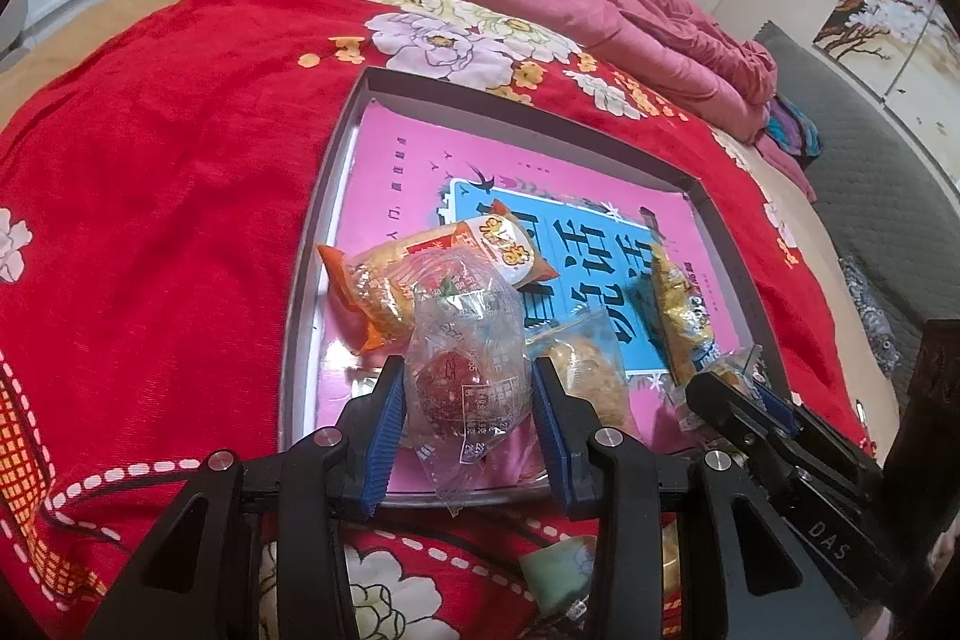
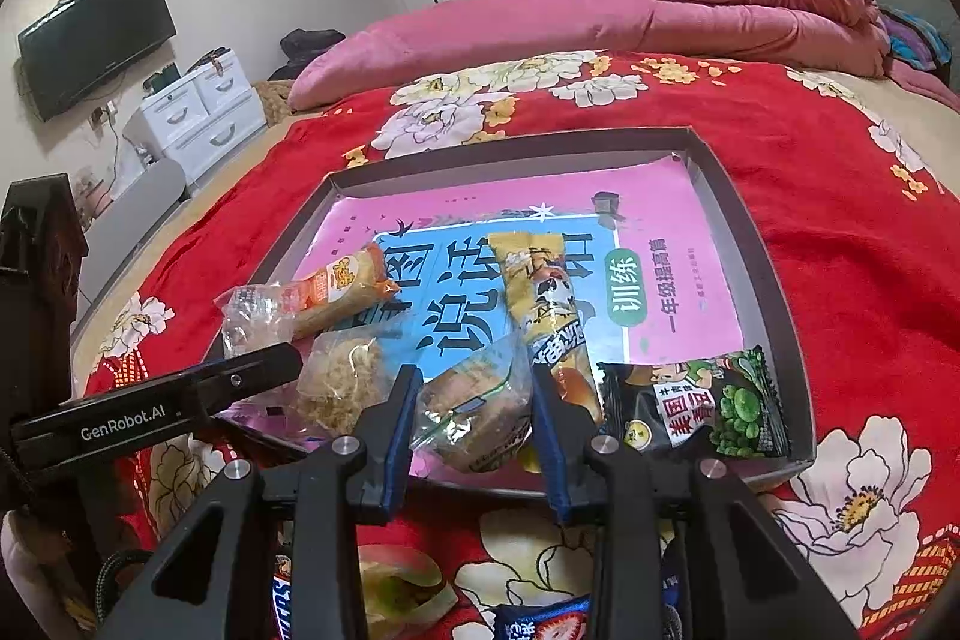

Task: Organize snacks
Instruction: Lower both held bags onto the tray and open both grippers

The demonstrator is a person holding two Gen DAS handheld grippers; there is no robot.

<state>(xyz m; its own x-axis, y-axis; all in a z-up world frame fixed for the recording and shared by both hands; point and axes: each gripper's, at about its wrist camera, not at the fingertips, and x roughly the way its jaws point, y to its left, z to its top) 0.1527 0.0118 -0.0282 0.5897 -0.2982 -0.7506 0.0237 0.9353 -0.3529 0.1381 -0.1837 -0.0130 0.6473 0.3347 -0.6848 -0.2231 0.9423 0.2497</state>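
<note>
Left jaws: the left gripper [image 1: 465, 391] is clamped on a clear crinkled plastic pack holding a round red cake [image 1: 459, 370].
Right jaws: the right gripper [image 2: 474, 409] is clamped on a clear pack of pale flaky pastry [image 2: 474, 412].
Location: both packs are over the near edge of the shallow grey cardboard tray [image 2: 774, 268].
Surroundings: orange cracker pack [image 1: 420, 268], yellow wafer pack [image 2: 540, 292], black-green pea packet [image 2: 696, 412].
Base: pink glossy booklet [image 2: 666, 196], red floral blanket [image 1: 150, 160].

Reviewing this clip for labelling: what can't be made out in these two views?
- Left wrist view: the green packet on the bedspread is half hidden behind the left gripper; its print is unreadable.
- Right wrist view: the dark blue packet is cut off by the bottom edge.
- Right wrist view: the clear-wrapped pastry between the right gripper fingers; firm pad contact is unclear.
</note>
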